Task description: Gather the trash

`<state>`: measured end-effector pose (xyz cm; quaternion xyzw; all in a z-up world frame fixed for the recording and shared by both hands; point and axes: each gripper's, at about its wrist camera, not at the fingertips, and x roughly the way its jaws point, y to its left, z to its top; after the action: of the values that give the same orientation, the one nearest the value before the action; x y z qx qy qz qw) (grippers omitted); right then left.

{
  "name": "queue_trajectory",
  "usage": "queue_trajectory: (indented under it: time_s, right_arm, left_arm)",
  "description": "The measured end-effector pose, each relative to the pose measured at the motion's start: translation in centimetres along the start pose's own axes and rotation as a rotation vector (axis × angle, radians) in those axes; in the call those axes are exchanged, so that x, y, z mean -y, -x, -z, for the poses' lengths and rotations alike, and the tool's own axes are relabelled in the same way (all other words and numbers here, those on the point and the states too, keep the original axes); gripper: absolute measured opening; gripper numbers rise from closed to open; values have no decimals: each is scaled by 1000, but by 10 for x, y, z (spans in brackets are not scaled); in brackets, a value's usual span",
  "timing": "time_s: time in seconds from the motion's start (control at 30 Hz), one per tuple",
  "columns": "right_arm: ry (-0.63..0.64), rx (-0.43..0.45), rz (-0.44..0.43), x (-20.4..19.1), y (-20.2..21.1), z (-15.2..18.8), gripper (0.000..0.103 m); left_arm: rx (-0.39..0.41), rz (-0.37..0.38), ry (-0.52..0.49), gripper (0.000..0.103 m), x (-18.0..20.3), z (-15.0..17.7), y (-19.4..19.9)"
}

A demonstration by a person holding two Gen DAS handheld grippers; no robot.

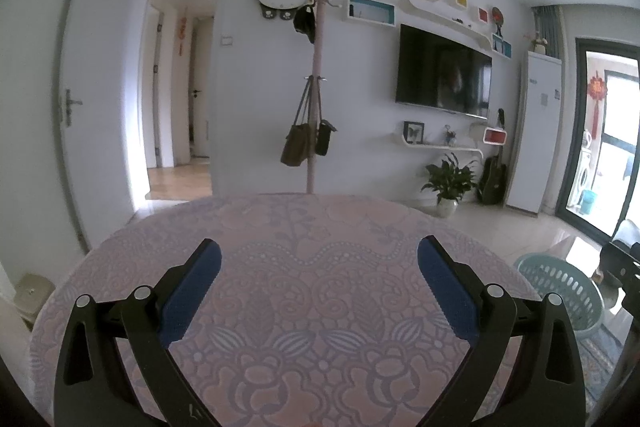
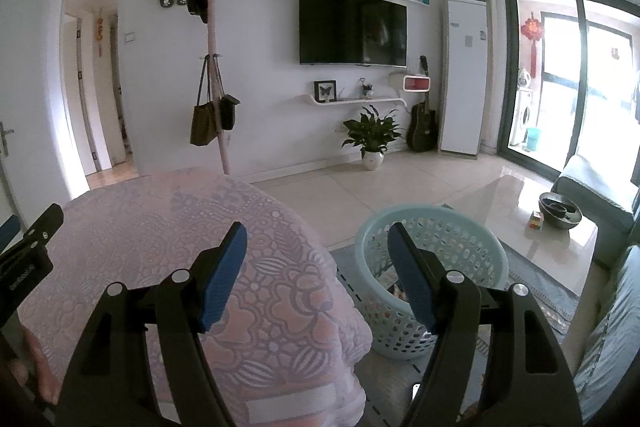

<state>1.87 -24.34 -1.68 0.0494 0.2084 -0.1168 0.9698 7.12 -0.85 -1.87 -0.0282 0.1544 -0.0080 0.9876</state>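
A round table under a pink lace cloth (image 1: 280, 267) fills the foreground, and no trash shows on it. My left gripper (image 1: 319, 254) hovers over the cloth, jaws wide apart, nothing between its blue pads (image 1: 192, 291). My right gripper (image 2: 317, 237) is open too, empty, held over the table's right edge (image 2: 332, 267). A pale green perforated basket (image 2: 432, 267) stands on the floor just right of the table, partly behind the right finger; some scraps lie at its bottom. The same basket (image 1: 560, 291) appears at the right in the left wrist view. The left gripper's side (image 2: 28, 255) shows at the left edge.
A glass coffee table (image 2: 532, 223) with a dark bowl (image 2: 560, 213) stands right of the basket, with grey sofas (image 2: 600, 183) around it. A coat rack with bags (image 2: 216, 87) stands behind the table. A potted plant (image 2: 372, 139), guitar and TV line the far wall.
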Motion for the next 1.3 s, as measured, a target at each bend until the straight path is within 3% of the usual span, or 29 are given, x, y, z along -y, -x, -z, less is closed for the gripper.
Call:
queue_trajectory:
  time_s: [1.3]
  right_arm:
    - [-1,-2,-23,-2,2,5,69]
  left_arm:
    - [-8,18,-25,96,-6,0,-5]
